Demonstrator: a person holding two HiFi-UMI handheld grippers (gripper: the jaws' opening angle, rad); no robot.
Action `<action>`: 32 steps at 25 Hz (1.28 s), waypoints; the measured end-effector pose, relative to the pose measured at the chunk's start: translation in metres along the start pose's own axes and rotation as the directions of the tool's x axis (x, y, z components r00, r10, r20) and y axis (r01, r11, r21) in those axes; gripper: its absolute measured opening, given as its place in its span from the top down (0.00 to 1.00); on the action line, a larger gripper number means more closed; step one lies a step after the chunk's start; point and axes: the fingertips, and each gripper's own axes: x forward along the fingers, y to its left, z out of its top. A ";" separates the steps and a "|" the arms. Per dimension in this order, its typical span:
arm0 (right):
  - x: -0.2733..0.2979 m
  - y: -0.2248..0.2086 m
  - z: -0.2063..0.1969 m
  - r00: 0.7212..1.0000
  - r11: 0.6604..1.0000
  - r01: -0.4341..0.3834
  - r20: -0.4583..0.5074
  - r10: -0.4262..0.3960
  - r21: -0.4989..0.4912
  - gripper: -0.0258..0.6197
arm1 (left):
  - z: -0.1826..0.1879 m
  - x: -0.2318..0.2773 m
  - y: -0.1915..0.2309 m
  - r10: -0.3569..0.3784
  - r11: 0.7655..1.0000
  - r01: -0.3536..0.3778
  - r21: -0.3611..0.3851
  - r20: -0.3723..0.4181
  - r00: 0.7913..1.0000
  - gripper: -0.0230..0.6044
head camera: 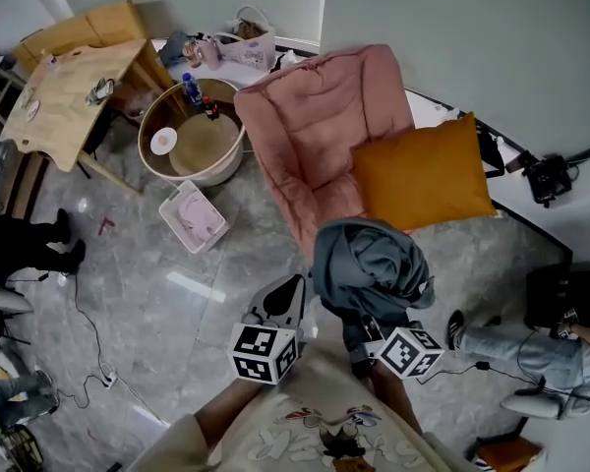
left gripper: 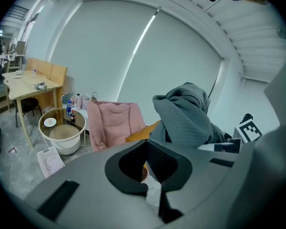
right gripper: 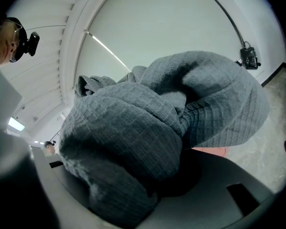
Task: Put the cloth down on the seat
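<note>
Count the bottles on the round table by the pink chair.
2. A blue bottle stands at the round table's far edge; a smaller dark bottle stands right beside it, nearer the pink chair. More could be hidden behind them.

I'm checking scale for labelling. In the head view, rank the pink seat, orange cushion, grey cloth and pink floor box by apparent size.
1. pink seat
2. orange cushion
3. grey cloth, close to the cushion; it is held nearer the camera, so that order is unsure
4. pink floor box
</note>
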 end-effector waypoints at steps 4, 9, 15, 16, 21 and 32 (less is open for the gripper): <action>0.020 -0.023 0.042 1.000 1.000 -0.014 -0.021 0.014 0.007 0.59 | 0.026 0.041 -0.008 0.026 1.000 -0.026 -0.003 0.001 1.000 0.96; 0.046 -0.045 0.084 0.999 0.999 -0.038 -0.034 0.038 0.000 0.59 | 0.047 0.082 -0.018 0.048 0.999 -0.048 -0.002 -0.007 0.999 0.96; 0.062 -0.066 0.122 0.996 0.997 -0.079 -0.047 0.080 0.023 0.59 | 0.069 0.127 -0.039 0.061 0.998 -0.061 0.020 -0.008 0.998 0.96; 0.064 -0.072 0.128 0.995 0.996 -0.083 -0.050 0.084 0.021 0.59 | 0.071 0.135 -0.044 0.063 0.998 -0.063 0.024 -0.009 0.998 0.96; 0.074 -0.101 0.146 0.994 0.996 -0.087 -0.064 0.089 0.035 0.59 | 0.073 0.163 -0.058 0.090 0.995 -0.089 0.052 -0.029 0.996 0.96; 0.086 -0.122 0.160 0.993 0.995 -0.081 -0.076 0.085 0.056 0.59 | 0.079 0.184 -0.063 0.115 0.992 -0.113 0.054 -0.036 0.993 0.96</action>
